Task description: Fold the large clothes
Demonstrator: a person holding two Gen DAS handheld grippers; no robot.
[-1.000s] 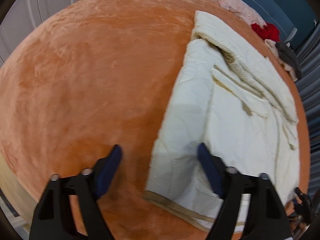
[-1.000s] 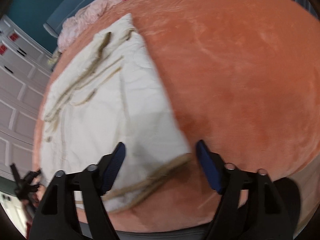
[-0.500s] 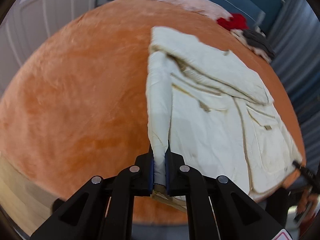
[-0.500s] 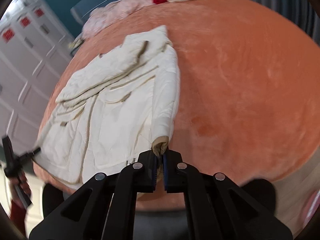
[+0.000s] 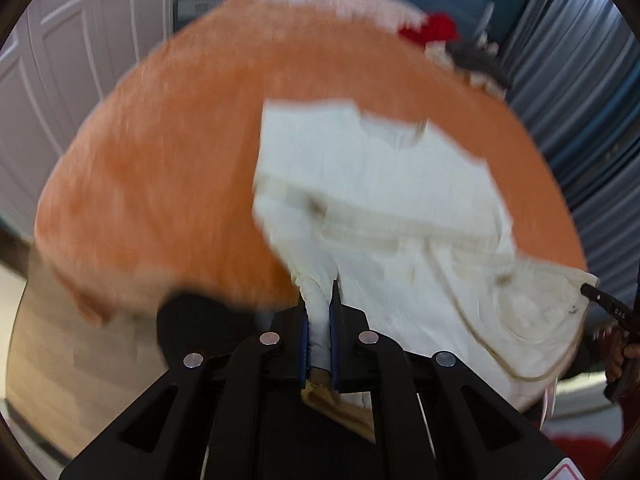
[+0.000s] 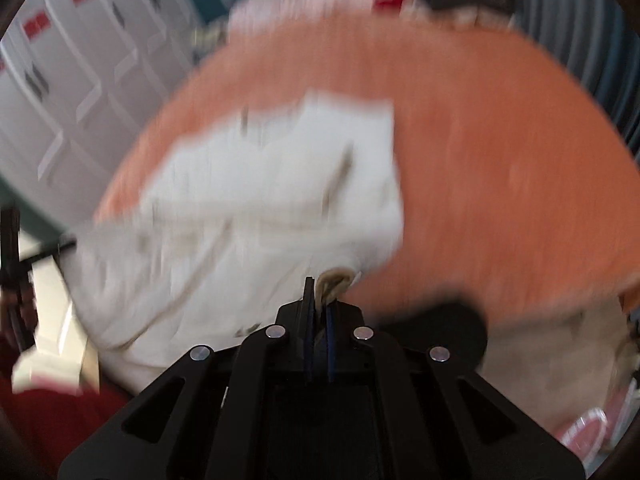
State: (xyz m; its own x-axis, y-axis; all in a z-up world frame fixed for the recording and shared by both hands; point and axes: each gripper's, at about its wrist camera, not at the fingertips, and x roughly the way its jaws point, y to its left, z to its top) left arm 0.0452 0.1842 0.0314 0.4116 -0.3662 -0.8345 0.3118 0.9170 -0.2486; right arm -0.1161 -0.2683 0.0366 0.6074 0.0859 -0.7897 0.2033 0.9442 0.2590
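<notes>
Only small white letters, perhaps "DAS", show on the black gripper (image 5: 610, 307) at the right edge; the red door labels (image 6: 37, 25) are too blurred to read.

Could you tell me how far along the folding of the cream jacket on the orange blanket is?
Done: the cream jacket lies spread on the orange blanket, one sleeve apparently folded across it. In hand: the left gripper and right gripper are each shut on a bottom corner, which is raised off the blanket. Left: carry the hem over toward the collar, lay it down and let go.
</notes>
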